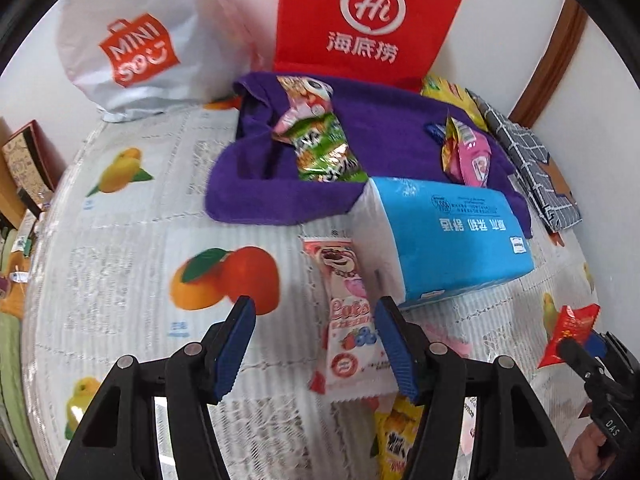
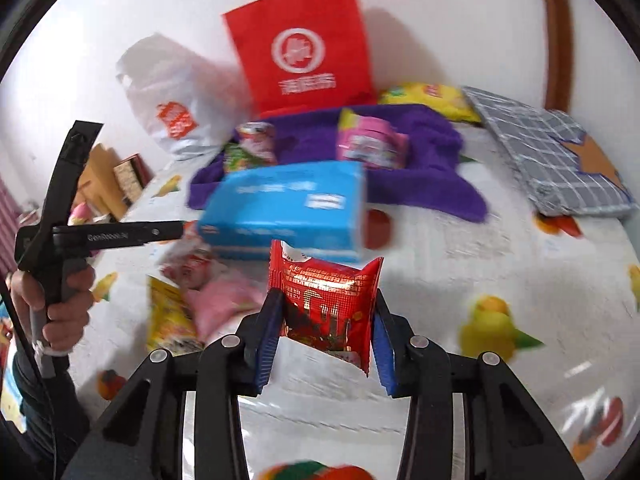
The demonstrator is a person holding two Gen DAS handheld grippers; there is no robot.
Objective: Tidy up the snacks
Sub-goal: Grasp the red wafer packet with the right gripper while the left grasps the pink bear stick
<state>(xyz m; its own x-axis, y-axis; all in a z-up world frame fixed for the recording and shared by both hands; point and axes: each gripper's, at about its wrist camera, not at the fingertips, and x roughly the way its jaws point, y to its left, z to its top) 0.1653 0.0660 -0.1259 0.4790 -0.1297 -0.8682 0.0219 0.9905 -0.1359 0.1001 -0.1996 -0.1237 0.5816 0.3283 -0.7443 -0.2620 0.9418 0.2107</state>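
My left gripper (image 1: 314,308) hangs open over the fruit-print tablecloth (image 1: 120,240). A pink strawberry snack pack (image 1: 348,320) lies flat between its jaws, close to the right finger, with no pad pressing on it. My right gripper (image 2: 326,298) is shut on a red snack packet (image 2: 326,300), held above the cloth in front of a blue tissue pack (image 2: 284,208). The left wrist view shows that red packet (image 1: 568,332) at the right edge. A green snack (image 1: 328,152) and a pink one (image 1: 474,160) lie on a purple towel (image 1: 384,140).
A red paper bag (image 1: 372,20) and a white shopping bag (image 1: 136,48) stand against the back wall. A grey checked pouch (image 1: 528,160) lies at the right. A yellow snack (image 1: 396,444) and a pink pack (image 2: 224,300) lie near my left gripper, whose handle a hand (image 2: 60,312) holds.
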